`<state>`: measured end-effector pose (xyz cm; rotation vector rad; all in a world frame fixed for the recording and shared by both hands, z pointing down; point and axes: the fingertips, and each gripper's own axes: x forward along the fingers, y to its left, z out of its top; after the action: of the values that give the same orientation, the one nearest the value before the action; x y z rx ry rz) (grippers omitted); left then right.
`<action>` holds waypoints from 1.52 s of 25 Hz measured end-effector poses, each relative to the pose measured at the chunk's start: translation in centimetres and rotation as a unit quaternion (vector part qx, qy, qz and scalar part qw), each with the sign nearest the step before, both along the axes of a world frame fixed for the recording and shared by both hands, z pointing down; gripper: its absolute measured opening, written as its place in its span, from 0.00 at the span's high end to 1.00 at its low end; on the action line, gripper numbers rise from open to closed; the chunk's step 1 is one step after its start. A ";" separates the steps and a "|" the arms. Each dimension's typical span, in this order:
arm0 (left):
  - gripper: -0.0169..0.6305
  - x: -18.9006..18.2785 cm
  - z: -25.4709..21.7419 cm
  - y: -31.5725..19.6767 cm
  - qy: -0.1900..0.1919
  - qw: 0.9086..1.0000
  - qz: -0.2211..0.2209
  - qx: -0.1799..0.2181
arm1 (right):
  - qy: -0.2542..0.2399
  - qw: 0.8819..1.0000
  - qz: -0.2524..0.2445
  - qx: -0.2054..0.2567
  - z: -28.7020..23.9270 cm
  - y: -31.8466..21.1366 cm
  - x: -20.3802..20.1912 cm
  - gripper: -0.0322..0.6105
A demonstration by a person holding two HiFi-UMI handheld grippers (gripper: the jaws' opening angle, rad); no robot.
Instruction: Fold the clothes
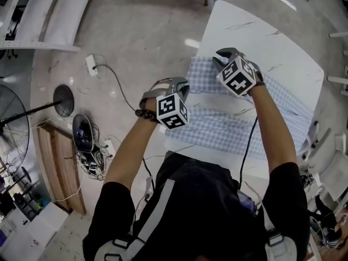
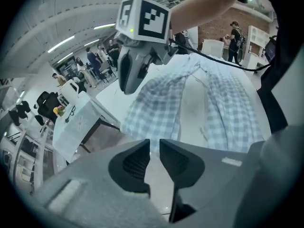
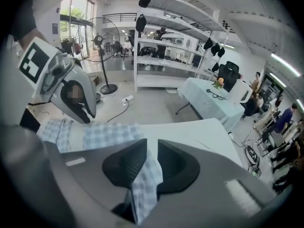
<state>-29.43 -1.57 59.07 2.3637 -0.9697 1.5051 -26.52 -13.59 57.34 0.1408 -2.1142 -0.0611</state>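
A blue-and-white checked garment (image 1: 217, 126) lies spread on the white marble table (image 1: 261, 31). My right gripper (image 1: 225, 56) is at its far left corner and is shut on the fabric: in the right gripper view a strip of the garment (image 3: 145, 184) runs down through the jaws (image 3: 152, 156). My left gripper (image 1: 182, 91) hovers at the garment's near left edge. In the left gripper view its jaws (image 2: 154, 148) stand a narrow gap apart with only table showing between them, and the garment (image 2: 161, 103) starts just past the tips.
Left of the table on the floor are a standing fan (image 1: 11, 118), a power strip with cables (image 1: 91, 64) and a wooden panel (image 1: 57, 162). White chairs (image 1: 326, 151) crowd the table's right side. Beyond are shelving (image 3: 166, 46), a cloth-covered table (image 3: 209, 103) and people (image 2: 95, 61).
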 end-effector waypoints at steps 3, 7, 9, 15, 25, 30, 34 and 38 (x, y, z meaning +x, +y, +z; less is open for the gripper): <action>0.86 0.9 1.0 0.1 -0.019 1.000 0.021 -0.007 | 0.022 0.999 -0.032 -0.022 1.1 1.0 -1.0 0.83; 0.86 0.9 2.0 0.5 -0.028 0.999 0.028 -0.019 | 0.041 0.997 -0.056 -0.027 2.3 1.3 -2.0 0.83; 0.86 1.1 2.1 0.7 -0.024 0.999 0.028 -0.022 | 0.041 0.996 -0.063 -0.039 2.7 1.6 -2.4 0.83; 0.86 1.6 2.1 1.1 -0.023 0.999 0.034 -0.025 | 0.048 0.992 -0.086 -0.079 3.5 2.6 -3.4 0.77; 0.95 1.8 2.4 1.8 -0.032 0.999 0.036 -0.012 | 0.063 0.987 -0.112 -0.097 4.4 3.5 -3.9 0.93; 0.96 1.4 2.4 2.1 -0.025 0.999 0.030 -0.023 | 0.036 0.995 -0.073 -0.064 3.9 0.9 -4.5 0.93; 0.96 0.1 2.1 1.5 -0.028 0.999 0.020 -0.020 | 0.009 0.998 -0.037 -0.045 3.1 -1.6 -5.6 0.93; 0.96 -1.1 1.9 0.7 -0.036 0.999 0.008 -0.015 | -0.002 1.000 -0.021 -0.018 3.3 -2.5 -6.4 0.93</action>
<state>-30.56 -0.88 60.97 2.3183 -0.9387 1.6084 -32.88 -16.10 60.64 0.0750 -2.1215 -0.0486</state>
